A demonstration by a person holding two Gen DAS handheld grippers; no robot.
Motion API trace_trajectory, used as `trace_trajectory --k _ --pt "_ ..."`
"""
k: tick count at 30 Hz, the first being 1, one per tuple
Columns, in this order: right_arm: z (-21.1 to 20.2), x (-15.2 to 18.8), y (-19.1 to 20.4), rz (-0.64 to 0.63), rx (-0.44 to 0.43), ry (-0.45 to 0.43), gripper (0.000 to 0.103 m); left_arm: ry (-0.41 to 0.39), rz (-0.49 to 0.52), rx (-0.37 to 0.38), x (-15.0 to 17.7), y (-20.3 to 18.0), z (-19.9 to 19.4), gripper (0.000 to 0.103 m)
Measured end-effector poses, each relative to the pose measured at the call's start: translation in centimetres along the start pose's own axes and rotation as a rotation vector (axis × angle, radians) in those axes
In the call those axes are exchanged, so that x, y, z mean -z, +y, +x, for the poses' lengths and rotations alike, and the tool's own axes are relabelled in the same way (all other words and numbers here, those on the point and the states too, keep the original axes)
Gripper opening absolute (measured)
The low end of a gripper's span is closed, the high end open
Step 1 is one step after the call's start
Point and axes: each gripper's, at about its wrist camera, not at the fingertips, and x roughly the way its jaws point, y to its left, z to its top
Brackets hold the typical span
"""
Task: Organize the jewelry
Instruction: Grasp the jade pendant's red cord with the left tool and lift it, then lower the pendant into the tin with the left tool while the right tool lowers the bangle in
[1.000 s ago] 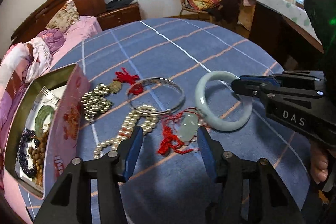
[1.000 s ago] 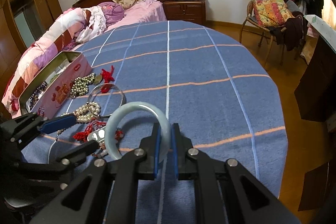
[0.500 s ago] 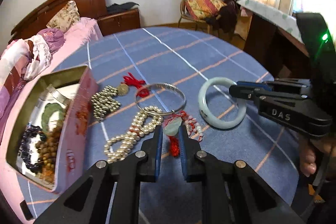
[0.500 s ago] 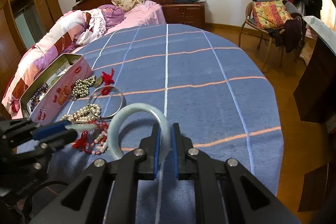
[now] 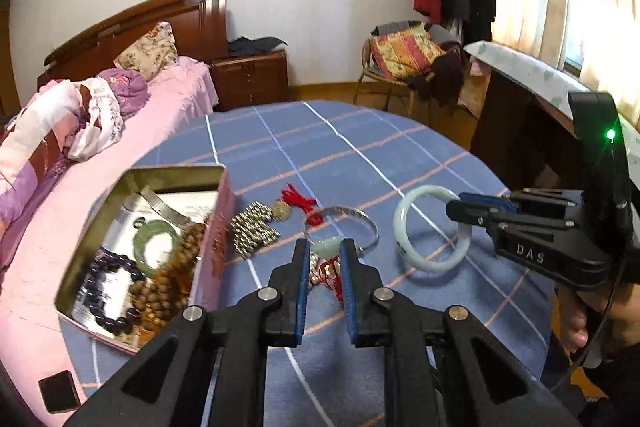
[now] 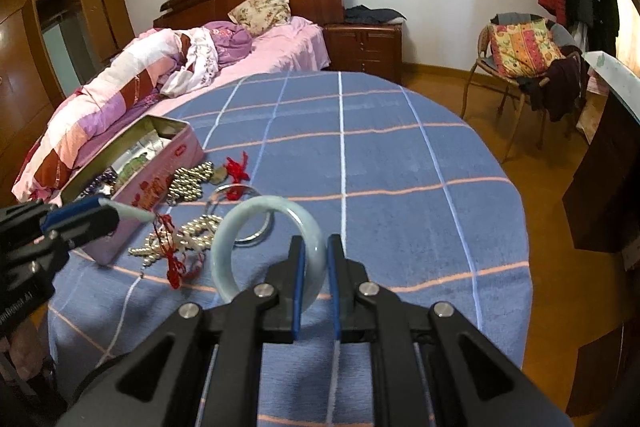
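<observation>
some beads lie in the tin [image 5: 132, 183]; left gripper [image 5: 324, 251] pinches the pendant [image 5: 329, 246], right gripper [image 6: 316, 255] grips the bangle [image 6: 256, 223], chains beside the tin wait.

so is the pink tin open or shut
Open: the pink tin has no lid on, and beads show inside.

One pink tin [image 5: 218, 227]; beside it, one silver bangle [image 5: 360, 223], one jade bangle [image 5: 424, 227], one jade pendant [image 5: 328, 246], two grippers.

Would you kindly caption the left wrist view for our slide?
Left gripper pinches a jade pendant beside the open tin; right gripper holds a pale bangle.
</observation>
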Motion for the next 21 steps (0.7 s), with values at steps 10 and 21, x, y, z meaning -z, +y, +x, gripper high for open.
trace_trajectory --k 10,21 --pt "-1.2 -1.1 2.4 -0.045 -0.022 -0.043 0.014 -0.073 -0.007 -0.017 -1.5 1.2 -2.7 0.014" --pt "-1.5 -3.5 5.2 -0.107 -0.052 -0.091 0.014 -0.146 -0.021 -0.085 -3.5 4.3 -5.1 0.014"
